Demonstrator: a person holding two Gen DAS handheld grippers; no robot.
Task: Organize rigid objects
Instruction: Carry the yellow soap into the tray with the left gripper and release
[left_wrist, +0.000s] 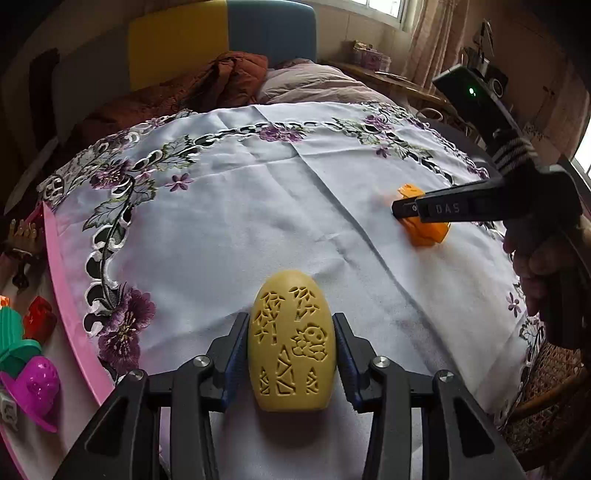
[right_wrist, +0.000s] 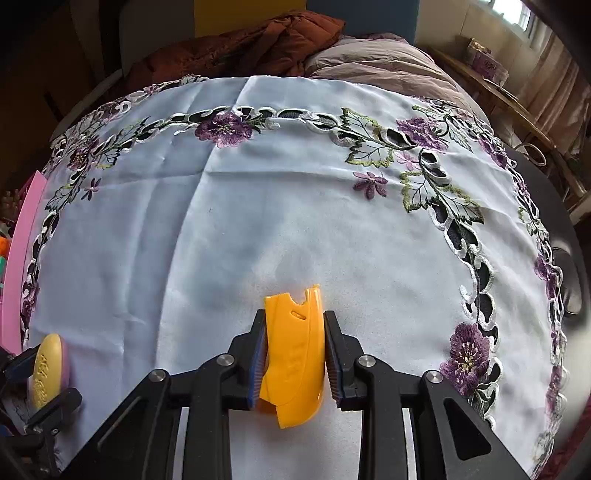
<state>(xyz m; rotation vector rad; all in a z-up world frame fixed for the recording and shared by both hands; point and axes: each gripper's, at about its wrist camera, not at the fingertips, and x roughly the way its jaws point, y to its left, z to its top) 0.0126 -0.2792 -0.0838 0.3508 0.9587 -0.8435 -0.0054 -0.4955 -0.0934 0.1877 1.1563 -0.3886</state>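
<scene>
The yellow egg sits on the white cloth between the left gripper pads, which touch its round sides. It looks hard, smooth and slippery. The right gripper pinches the orange piece; it looks light and stiff. Its finger reads "DAS".

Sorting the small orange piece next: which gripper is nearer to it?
Right. The right gripper is clamped on the orange piece; the left gripper sits apart, around the yellow carved egg.
</scene>
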